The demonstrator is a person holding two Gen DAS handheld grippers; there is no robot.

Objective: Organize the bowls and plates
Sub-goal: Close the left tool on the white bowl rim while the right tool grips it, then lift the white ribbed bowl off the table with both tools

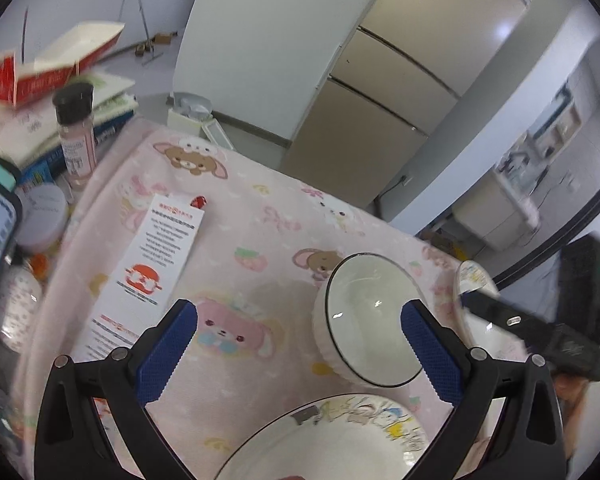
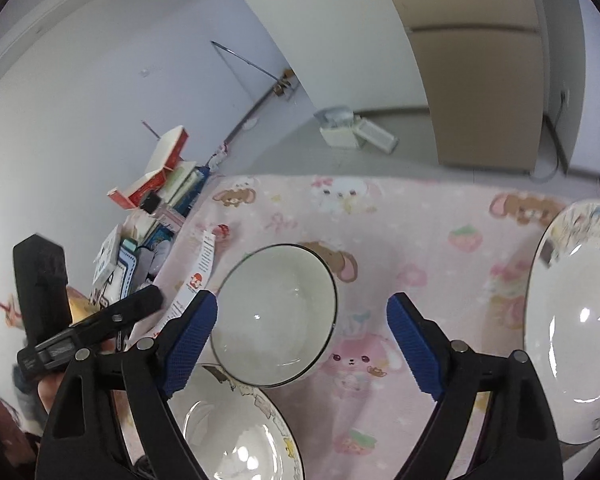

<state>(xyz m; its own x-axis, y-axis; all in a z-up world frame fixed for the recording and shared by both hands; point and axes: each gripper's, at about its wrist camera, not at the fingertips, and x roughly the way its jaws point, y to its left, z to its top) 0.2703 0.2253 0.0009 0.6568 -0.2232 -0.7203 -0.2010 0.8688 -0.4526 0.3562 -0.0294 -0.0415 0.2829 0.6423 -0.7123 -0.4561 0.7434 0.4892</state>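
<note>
A white bowl (image 1: 370, 320) with a thin black rim stands on the pink cartoon tablecloth (image 1: 240, 224). My left gripper (image 1: 298, 312) is open above the cloth, its right pad against the bowl's right rim. In the right wrist view the same bowl (image 2: 276, 316) sits between the fingers of my open right gripper (image 2: 302, 304), close to the left pad and well apart from the right one. A cartoon-rimmed plate (image 1: 328, 440) (image 2: 236, 432) lies just in front of the bowl. A second cartoon-rimmed plate (image 2: 580, 320) (image 1: 474, 280) lies to the bowl's right.
A white leaflet (image 1: 156, 256) lies on the cloth left of the bowl. Beyond the cloth's left edge are a black-capped spice bottle (image 1: 76, 132), a red-and-white carton (image 1: 56, 64), stacked books and a jar. A beige fridge (image 1: 400, 80) stands past the table's far edge.
</note>
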